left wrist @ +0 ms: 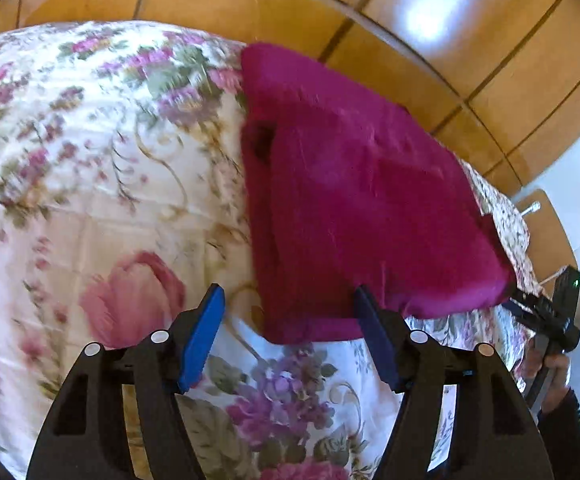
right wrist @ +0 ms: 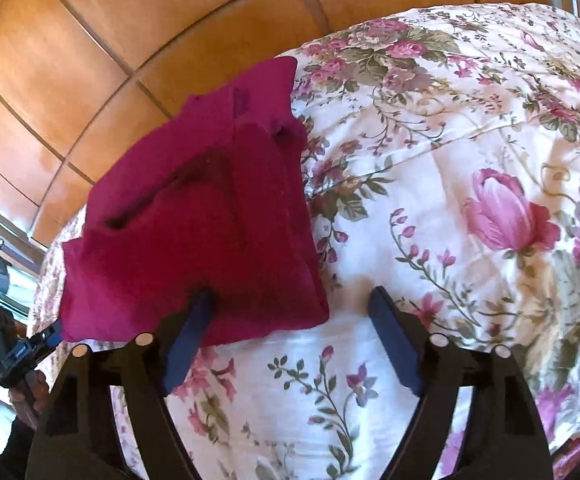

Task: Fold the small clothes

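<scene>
A magenta garment (left wrist: 354,200) lies folded in a thick stack on the floral bedspread (left wrist: 89,160); it also shows in the right wrist view (right wrist: 209,220). My left gripper (left wrist: 290,300) is open and empty, its blue fingers (left wrist: 205,332) spread at the garment's near edge. My right gripper (right wrist: 290,300) is open and empty, its left finger (right wrist: 189,336) at the garment's near edge. Each gripper shows at the edge of the other's view: the right one (left wrist: 546,312) and the left one (right wrist: 29,348).
A wooden panelled wall (left wrist: 410,40) runs behind the bed. The bedspread (right wrist: 450,200) stretches wide beside the garment. A wooden surface (left wrist: 546,216) stands past the bed's edge.
</scene>
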The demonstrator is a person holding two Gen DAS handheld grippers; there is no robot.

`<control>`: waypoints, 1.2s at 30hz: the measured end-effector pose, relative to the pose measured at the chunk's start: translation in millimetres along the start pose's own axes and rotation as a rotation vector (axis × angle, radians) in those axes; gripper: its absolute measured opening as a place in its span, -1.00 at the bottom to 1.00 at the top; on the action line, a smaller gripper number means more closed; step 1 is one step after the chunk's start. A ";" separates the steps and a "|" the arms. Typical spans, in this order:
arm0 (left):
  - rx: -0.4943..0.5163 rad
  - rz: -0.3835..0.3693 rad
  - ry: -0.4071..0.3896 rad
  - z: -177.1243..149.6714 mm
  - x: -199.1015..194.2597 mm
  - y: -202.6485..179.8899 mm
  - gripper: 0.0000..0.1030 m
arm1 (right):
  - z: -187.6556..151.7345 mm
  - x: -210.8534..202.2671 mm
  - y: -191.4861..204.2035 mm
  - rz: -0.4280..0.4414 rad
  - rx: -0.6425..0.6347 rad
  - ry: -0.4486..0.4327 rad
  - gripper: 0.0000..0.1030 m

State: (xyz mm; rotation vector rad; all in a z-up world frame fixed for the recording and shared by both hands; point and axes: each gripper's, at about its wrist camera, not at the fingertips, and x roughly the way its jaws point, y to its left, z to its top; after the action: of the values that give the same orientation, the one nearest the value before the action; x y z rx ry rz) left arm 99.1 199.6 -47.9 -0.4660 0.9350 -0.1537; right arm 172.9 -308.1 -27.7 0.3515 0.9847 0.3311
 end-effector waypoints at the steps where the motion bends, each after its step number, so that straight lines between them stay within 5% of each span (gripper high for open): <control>1: 0.013 0.012 0.002 -1.0 4.0 -2.6 0.03 | 0.9 2.2 0.7 0.002 -0.005 0.002 0.20; 3: 0.017 0.001 0.023 0.0 9.8 -4.3 -0.45 | 4.0 6.6 4.5 0.010 -0.015 0.017 -0.24; 4: 0.020 0.011 0.029 0.8 10.0 -7.1 -0.50 | 5.3 8.9 7.1 0.001 -0.024 0.022 -0.46; 10: 0.053 0.011 0.025 -2.4 -8.7 -10.1 -0.73 | -5.3 -19.3 18.8 0.013 -0.079 -0.005 -0.63; 24: 0.011 -0.065 0.087 -79.8 -66.6 -2.3 -0.73 | -95.0 -71.6 6.1 0.047 -0.062 0.126 -0.63; 28: 0.027 -0.044 0.064 -76.6 -66.5 -4.4 -0.66 | -83.8 -74.0 3.3 0.037 -0.044 0.099 -0.23; 30: 0.023 -0.036 0.043 -67.8 -66.8 -4.1 -0.46 | -69.9 -80.3 2.9 0.008 -0.049 0.040 -0.02; 36: 0.047 0.010 -0.036 -27.3 -58.0 -7.2 -0.38 | -33.4 -57.4 18.7 -0.073 -0.124 -0.013 0.03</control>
State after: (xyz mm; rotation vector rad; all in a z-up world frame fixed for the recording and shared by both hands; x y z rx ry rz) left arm 43.4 203.4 -15.7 -0.4201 0.8961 -0.1575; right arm 113.0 -311.2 6.3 0.2040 0.9570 0.3212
